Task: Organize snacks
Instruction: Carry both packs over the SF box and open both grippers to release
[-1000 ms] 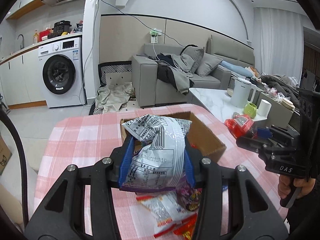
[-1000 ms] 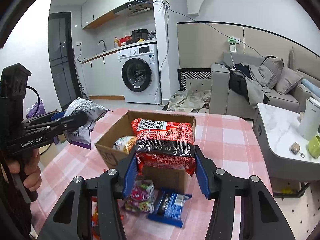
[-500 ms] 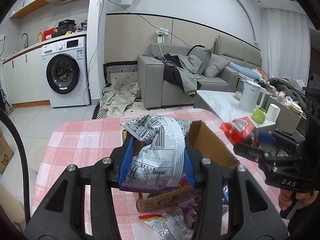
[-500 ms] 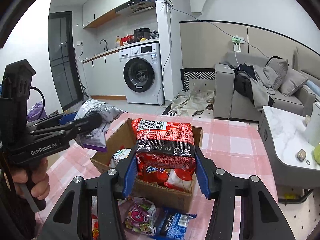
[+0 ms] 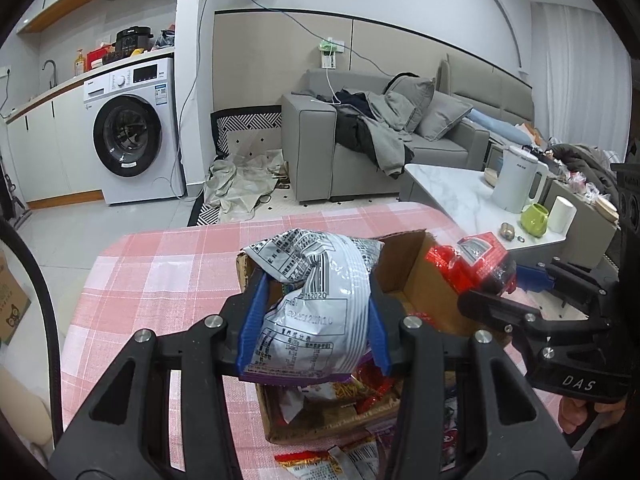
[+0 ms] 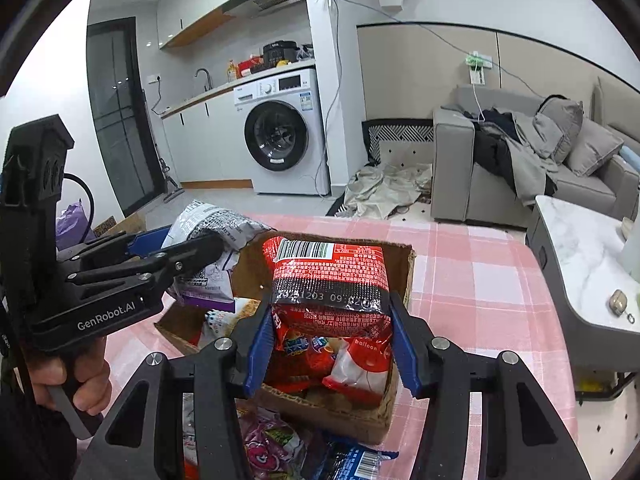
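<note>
My left gripper (image 5: 314,320) is shut on a silver and purple snack bag (image 5: 312,300) and holds it over the left part of the open cardboard box (image 5: 420,280). My right gripper (image 6: 330,340) is shut on a red snack pack (image 6: 330,284) and holds it above the same box (image 6: 408,264), which has several snack packs inside. In the left wrist view the right gripper (image 5: 516,284) comes in from the right with the red pack (image 5: 472,264). In the right wrist view the left gripper (image 6: 192,244) comes in from the left with the silver bag (image 6: 212,228).
The box stands on a pink checked tablecloth (image 5: 168,264). Loose snack packs lie in front of the box (image 6: 272,448), with a blue one (image 6: 352,460) beside them. A low marble table (image 5: 452,184) with a kettle and a green cup stands to the right.
Both grippers have moved forward with their packs, from in front of the box to above its opening. The two grippers are closer together.
</note>
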Action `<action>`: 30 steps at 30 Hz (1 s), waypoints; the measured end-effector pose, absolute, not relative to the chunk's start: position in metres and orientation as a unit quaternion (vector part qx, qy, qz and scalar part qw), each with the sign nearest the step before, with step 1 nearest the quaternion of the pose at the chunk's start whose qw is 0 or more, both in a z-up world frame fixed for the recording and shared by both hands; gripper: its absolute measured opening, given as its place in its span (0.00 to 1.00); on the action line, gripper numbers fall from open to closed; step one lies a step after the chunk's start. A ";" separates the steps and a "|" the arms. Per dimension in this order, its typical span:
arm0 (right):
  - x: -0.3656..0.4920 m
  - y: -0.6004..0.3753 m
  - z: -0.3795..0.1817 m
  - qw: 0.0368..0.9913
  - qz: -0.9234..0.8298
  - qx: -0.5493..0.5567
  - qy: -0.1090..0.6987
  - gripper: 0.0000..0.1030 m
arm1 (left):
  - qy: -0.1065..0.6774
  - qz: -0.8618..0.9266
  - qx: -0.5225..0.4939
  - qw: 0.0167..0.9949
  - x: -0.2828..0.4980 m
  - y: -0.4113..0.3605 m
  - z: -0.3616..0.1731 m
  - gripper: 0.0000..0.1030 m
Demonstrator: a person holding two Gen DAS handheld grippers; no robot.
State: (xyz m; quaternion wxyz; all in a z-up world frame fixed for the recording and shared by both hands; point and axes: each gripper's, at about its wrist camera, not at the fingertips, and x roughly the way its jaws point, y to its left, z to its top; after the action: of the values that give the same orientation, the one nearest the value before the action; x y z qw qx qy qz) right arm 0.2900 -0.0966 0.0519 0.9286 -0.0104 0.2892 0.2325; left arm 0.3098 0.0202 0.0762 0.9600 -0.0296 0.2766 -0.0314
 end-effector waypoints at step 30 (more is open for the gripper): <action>0.321 -0.095 0.036 0.929 0.224 -0.006 0.294 0.71 | 0.321 -0.025 -0.022 0.946 0.371 0.019 0.029 0.47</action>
State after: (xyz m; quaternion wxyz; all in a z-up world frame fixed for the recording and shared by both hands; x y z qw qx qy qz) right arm 0.3207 -0.0947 0.0361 0.9293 -0.0061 0.2935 0.2242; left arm 0.3713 0.0192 0.0289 0.9463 -0.0216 0.3215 -0.0251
